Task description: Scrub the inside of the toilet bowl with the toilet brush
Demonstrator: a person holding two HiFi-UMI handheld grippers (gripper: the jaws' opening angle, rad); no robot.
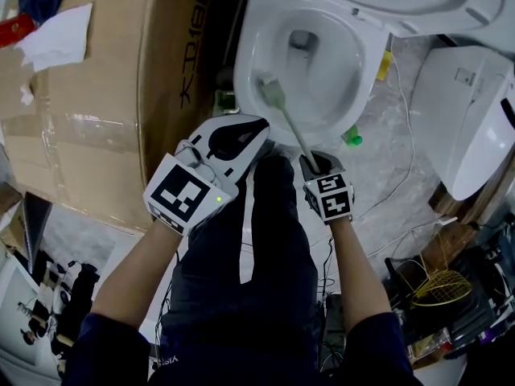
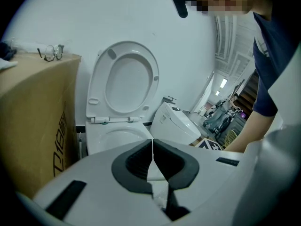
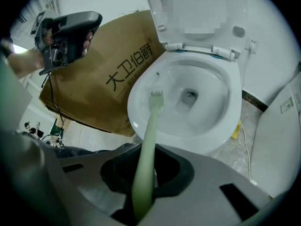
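A white toilet bowl (image 1: 251, 55) stands open at the top of the head view, its seat and lid (image 2: 123, 79) raised. My right gripper (image 1: 315, 166) is shut on the pale green toilet brush (image 1: 291, 121). The brush handle (image 3: 146, 149) runs from the jaws up to the brush head (image 3: 156, 99), which rests against the left inner wall of the bowl (image 3: 221, 126). The drain hole (image 3: 189, 96) lies just right of the head. My left gripper (image 1: 238, 139) hangs left of the bowl's front rim, jaws shut with nothing between them.
A large cardboard box (image 1: 105, 95) stands close against the toilet's left side. A second white toilet (image 1: 467, 111) sits at the right. A yellow bottle (image 1: 384, 65) and a green object (image 1: 352, 138) lie by the bowl's base, with white cables (image 1: 402, 175) on the floor.
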